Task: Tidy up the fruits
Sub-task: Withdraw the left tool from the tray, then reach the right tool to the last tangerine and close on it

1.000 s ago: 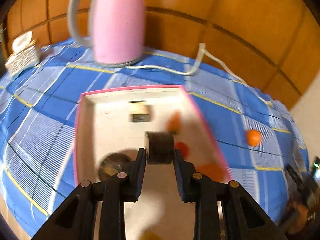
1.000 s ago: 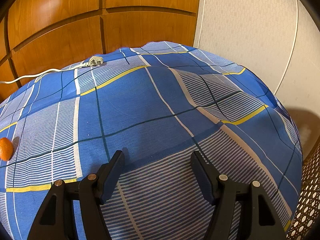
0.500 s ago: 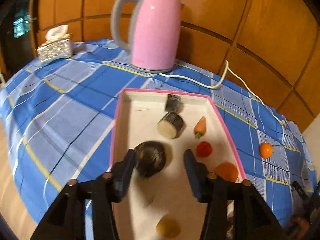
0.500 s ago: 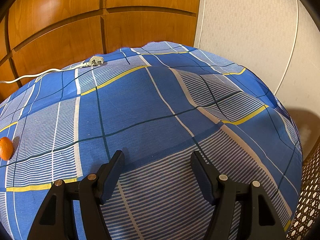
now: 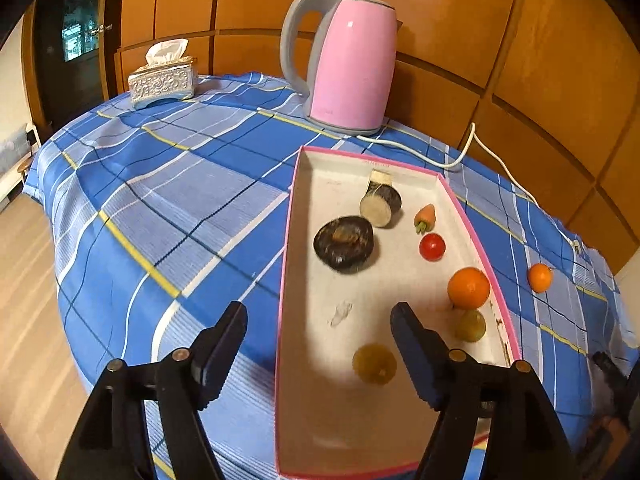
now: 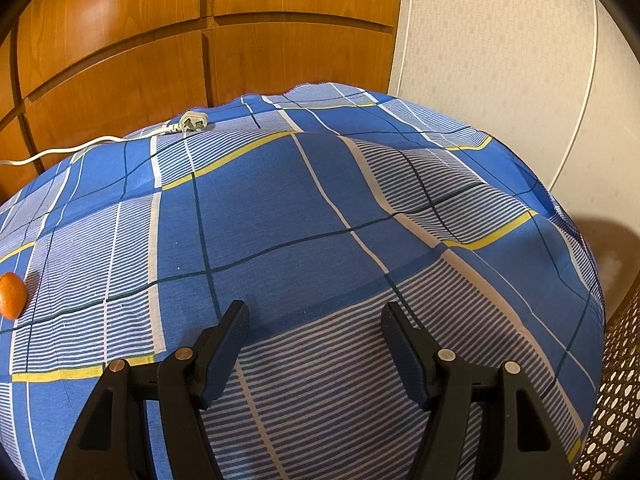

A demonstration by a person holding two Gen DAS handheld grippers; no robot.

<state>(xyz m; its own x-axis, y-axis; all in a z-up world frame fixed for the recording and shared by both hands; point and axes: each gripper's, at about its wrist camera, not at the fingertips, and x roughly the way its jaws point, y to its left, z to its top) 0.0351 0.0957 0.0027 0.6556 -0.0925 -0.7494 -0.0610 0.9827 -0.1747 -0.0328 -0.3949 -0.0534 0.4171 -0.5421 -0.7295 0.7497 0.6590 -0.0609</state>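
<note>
The dark round fruit [image 5: 344, 243] lies in the pink-rimmed tray [image 5: 286, 264] among the other pieces (one small orange [image 6: 11, 295] waits outside on the cloth). The left gripper [image 5: 318, 330], jaws just opened and empty, hangs above the tray's near end, presumably after releasing it; the right gripper [image 6: 314, 330] hovers spread and empty over bare tablecloth [image 6: 280, 216].

The right gripper [image 6: 314, 326] hangs over the blue checked tablecloth [image 6: 280, 216] with its jaws apart and nothing between them. Far off to its left, at the picture's edge, lies a small orange [image 6: 11, 295]. Ahead and left, a white plug [image 6: 192, 122] and its cord rest by the wooden wall panels [image 6: 160, 40].
</note>
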